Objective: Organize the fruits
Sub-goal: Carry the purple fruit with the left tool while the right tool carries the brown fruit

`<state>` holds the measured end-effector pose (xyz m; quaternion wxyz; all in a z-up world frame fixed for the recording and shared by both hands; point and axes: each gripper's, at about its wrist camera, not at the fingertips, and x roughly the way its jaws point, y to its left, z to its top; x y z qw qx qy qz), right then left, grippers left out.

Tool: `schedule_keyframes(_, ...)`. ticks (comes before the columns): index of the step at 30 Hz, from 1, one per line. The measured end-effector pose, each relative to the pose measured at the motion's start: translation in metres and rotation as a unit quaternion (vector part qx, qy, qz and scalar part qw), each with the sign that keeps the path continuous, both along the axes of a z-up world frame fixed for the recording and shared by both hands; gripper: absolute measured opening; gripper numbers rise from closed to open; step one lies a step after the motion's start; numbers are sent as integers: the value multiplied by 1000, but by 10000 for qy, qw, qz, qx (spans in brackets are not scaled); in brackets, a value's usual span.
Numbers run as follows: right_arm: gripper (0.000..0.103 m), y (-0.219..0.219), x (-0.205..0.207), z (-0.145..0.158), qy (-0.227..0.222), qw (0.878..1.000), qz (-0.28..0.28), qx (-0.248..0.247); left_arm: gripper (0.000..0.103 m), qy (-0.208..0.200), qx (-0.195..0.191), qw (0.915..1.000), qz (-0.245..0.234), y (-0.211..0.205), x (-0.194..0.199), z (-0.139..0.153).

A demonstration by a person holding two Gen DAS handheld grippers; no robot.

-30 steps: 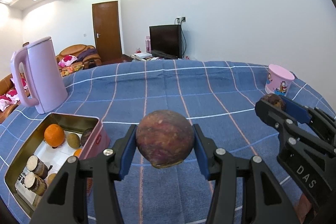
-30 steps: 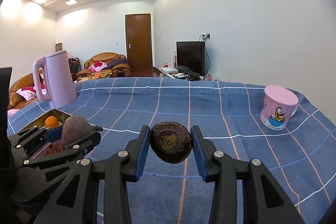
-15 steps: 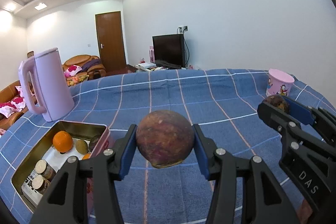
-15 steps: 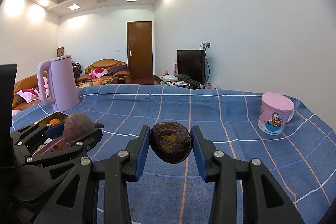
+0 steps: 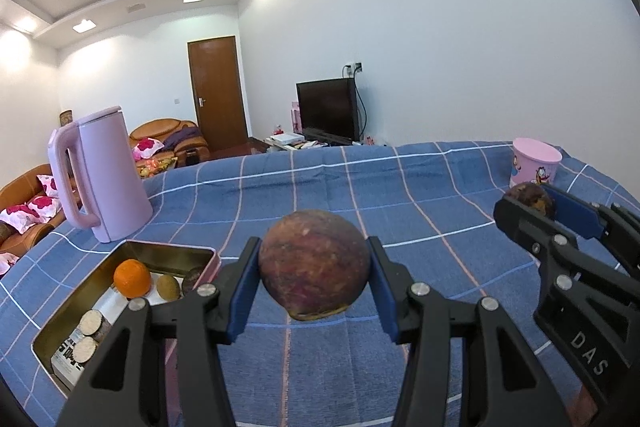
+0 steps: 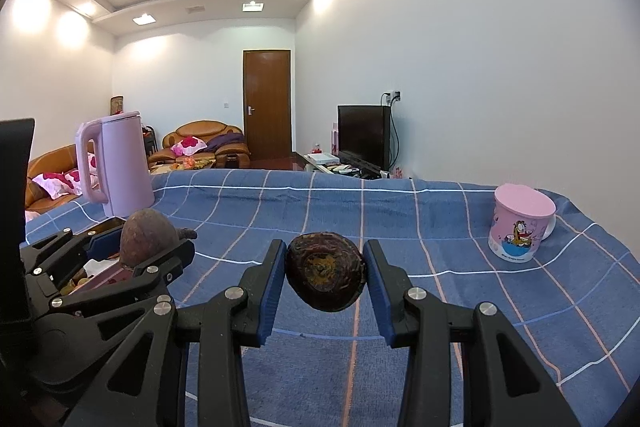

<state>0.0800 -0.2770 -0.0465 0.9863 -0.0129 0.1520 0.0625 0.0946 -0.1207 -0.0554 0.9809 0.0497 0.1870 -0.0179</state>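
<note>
My left gripper [image 5: 314,273] is shut on a round reddish-purple fruit [image 5: 314,269], held above the blue checked cloth. My right gripper [image 6: 325,277] is shut on a smaller dark brown wrinkled fruit [image 6: 325,277]. Each gripper shows in the other's view: the right one [image 5: 532,201] at the right edge with its dark fruit [image 5: 530,199], the left one [image 6: 140,245] at the left with its purple fruit [image 6: 146,237]. A gold tin tray [image 5: 168,253] at lower left holds an orange [image 5: 132,277], a kiwi [image 5: 168,287], a dark fruit and cut cane pieces [image 5: 90,331].
A pink kettle [image 5: 100,175] stands behind the tray on the left. A pink cartoon cup [image 6: 520,227] stands at the table's far right. The blue checked cloth [image 6: 320,211] covers the table. Sofas, a door and a TV lie beyond its far edge.
Both views have tilted upward: table, tray and cup sit lower in the frames, with more ceiling showing. Both fruits stay clamped between the pads.
</note>
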Motion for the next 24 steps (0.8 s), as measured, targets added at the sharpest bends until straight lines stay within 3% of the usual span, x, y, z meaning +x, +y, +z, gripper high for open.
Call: schedule_keyframes(24, 42, 9, 1, 0, 123, 9999, 52, -109, 53, 97, 24, 9999, 60, 15, -9, -1)
